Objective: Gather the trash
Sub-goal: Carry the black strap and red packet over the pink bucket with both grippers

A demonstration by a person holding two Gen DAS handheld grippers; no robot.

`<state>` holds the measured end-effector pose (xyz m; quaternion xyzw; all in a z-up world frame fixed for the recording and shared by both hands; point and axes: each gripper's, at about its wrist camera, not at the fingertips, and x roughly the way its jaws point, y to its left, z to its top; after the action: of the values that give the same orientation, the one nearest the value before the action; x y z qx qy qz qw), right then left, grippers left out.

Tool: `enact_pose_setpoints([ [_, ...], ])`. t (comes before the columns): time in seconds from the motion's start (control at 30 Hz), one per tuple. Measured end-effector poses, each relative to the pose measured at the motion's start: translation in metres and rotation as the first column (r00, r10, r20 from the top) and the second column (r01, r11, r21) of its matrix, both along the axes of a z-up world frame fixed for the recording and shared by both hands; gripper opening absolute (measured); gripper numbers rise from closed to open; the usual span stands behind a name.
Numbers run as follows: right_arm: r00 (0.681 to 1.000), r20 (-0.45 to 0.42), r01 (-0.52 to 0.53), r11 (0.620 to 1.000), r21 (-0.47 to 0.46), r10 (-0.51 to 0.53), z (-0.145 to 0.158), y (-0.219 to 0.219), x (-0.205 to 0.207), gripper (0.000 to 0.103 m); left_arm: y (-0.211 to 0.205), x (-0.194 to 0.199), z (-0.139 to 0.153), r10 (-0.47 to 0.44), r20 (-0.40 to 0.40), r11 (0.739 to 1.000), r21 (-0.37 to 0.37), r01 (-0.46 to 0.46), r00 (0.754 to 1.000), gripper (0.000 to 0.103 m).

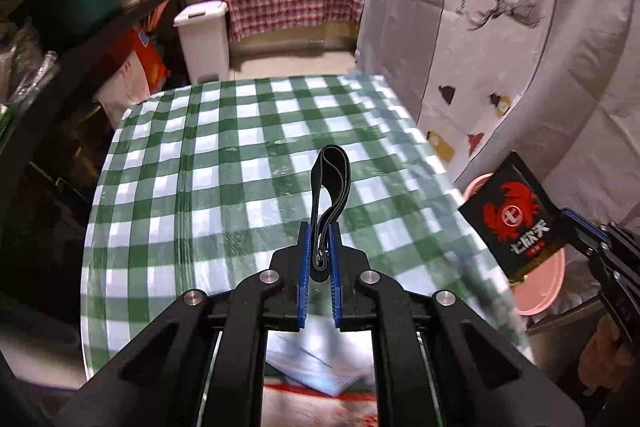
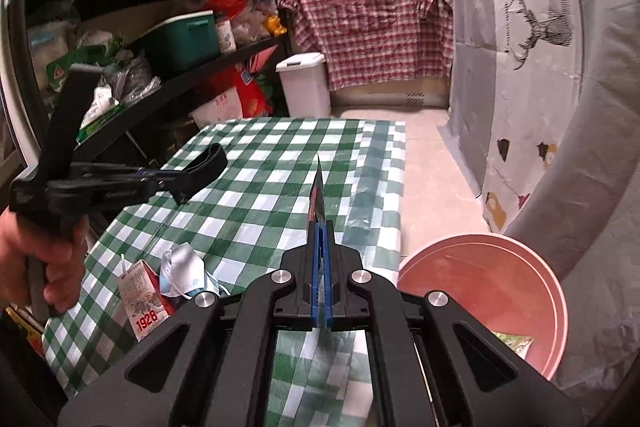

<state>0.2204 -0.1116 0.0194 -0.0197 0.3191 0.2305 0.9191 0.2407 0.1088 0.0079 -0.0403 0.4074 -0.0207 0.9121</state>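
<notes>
Above the green-checked table (image 1: pixel 208 163), my left gripper (image 1: pixel 320 229) is shut on a black looped band (image 1: pixel 332 179) that stands up from its blue pads. From the right wrist view, the same left gripper (image 2: pixel 162 181) hovers at the left with the band (image 2: pixel 206 161) sticking out, a person's hand on its handle. My right gripper (image 2: pixel 320 227) is shut on a black packet (image 2: pixel 318 193), seen edge-on. In the left wrist view that packet (image 1: pixel 516 219) shows a red crab logo and hangs over a pink basin (image 1: pixel 548 293), held by the right gripper (image 1: pixel 570 227).
A milk carton marked 1928 (image 2: pixel 146 303) and a crumpled face mask (image 2: pixel 184 271) lie on the table's near left. The pink basin (image 2: pixel 520 291) sits on the floor at the right. Also around the table are a white bin (image 2: pixel 304 83), dark shelving (image 2: pixel 152 39) and a covered wall (image 2: pixel 532 67).
</notes>
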Motion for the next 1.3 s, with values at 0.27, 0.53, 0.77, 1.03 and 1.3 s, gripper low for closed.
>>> enact_pose_setpoints([
  [0.27,0.997,0.041,0.061,0.998,0.017,-0.061,0.017,-0.023,-0.018,0.002,-0.028,-0.039,0.011,0.0,0.069,0.999,-0.042,0.003,0.998,0.009],
  [0.53,0.992,0.064,0.112,0.994,-0.003,-0.112,0.023,-0.038,-0.026,0.002,-0.046,-0.059,0.006,-0.012,0.086,0.999,-0.05,0.016,0.996,0.009],
  [0.77,0.98,0.102,0.173,0.985,-0.006,-0.171,0.034,-0.06,-0.032,0.002,-0.065,-0.071,0.005,-0.02,0.109,0.998,-0.055,0.026,0.994,0.009],
  [1.03,0.972,0.062,0.223,0.973,0.052,-0.226,0.039,-0.1,-0.027,0.002,-0.091,-0.08,-0.004,-0.043,0.108,0.997,-0.063,0.05,0.993,0.009],
  [1.3,0.966,0.056,0.25,0.966,0.068,-0.254,0.036,-0.119,-0.022,0.002,-0.121,-0.076,-0.003,-0.07,0.113,0.994,-0.081,0.079,0.991,0.009],
])
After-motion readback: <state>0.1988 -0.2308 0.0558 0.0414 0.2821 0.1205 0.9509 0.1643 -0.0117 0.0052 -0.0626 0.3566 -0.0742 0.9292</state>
